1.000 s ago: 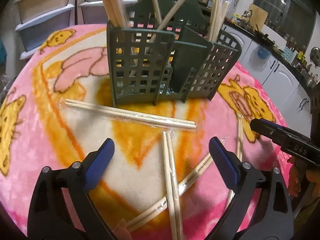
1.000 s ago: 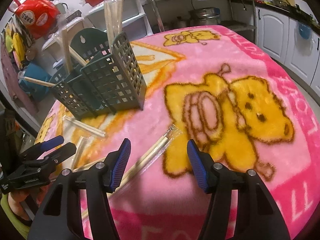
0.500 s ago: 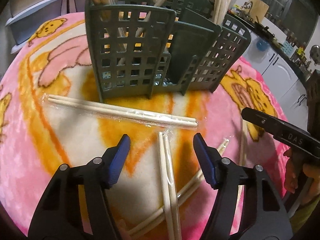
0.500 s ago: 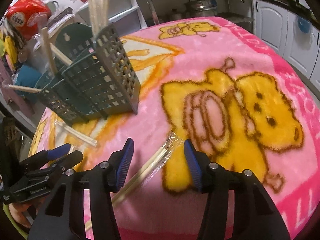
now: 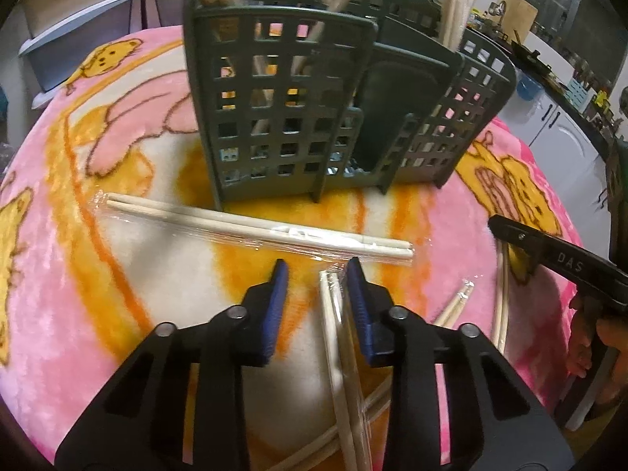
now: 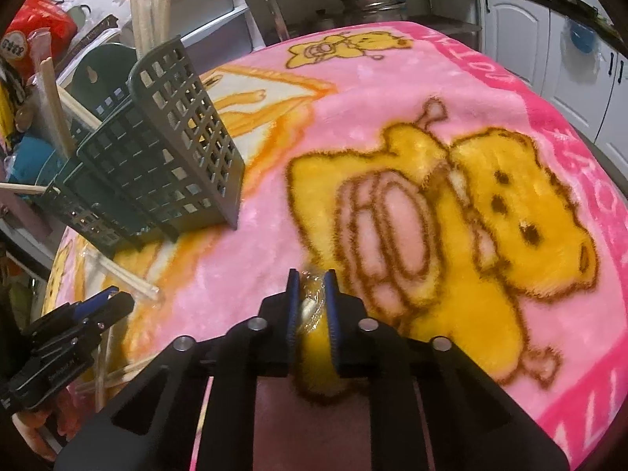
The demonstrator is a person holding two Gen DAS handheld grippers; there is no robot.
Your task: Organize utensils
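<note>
A wrapped chopstick pair (image 6: 308, 308) lies on the blanket (image 6: 392, 90) near its front edge, its tip pinched by the right gripper (image 6: 310, 306). The left gripper (image 5: 316, 294), jaws apart, straddles another pair (image 5: 333, 314) before the caddy (image 5: 282, 117). Slick wrapping could slip free.

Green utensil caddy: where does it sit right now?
In the left wrist view the green utensil caddy stands upright at top centre on the pink blanket, just behind a wrapped chopstick pair.
</note>
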